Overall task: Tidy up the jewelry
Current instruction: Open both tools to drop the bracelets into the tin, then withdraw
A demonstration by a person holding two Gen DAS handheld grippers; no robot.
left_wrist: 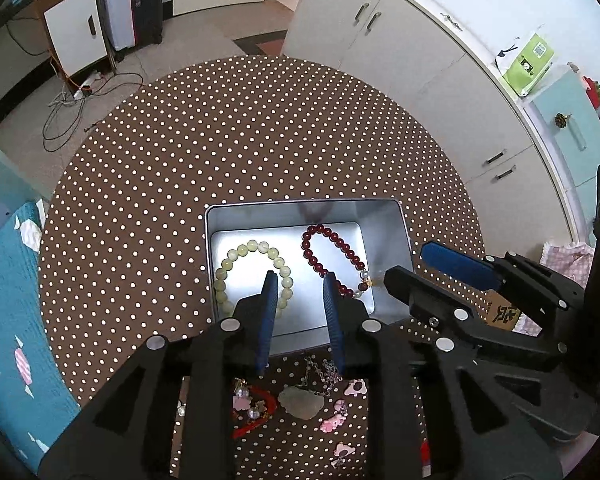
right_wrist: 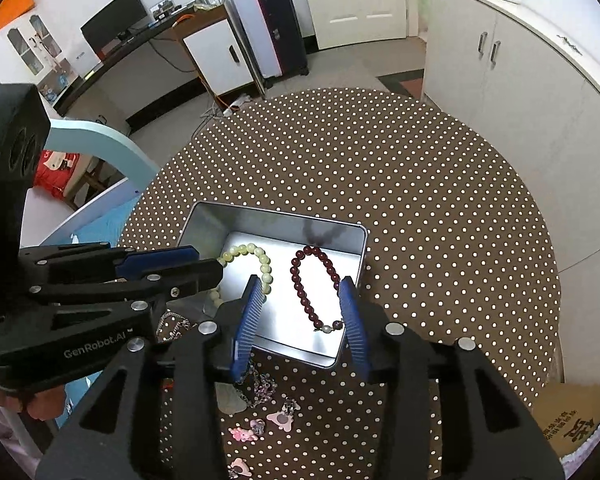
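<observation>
A silver metal tin stands on the polka-dot table. In it lie a pale green bead bracelet and a dark red bead bracelet. My left gripper is open and empty above the tin's near side. My right gripper is open and empty over the tin; it also shows in the left wrist view. Before the tin lie a jade pendant on a silver chain, a red cord bracelet and pink charms.
The round brown table with white dots holds everything. A blue chair with a cushion stands left. White cabinets run along the right. A cardboard box sits at the lower right.
</observation>
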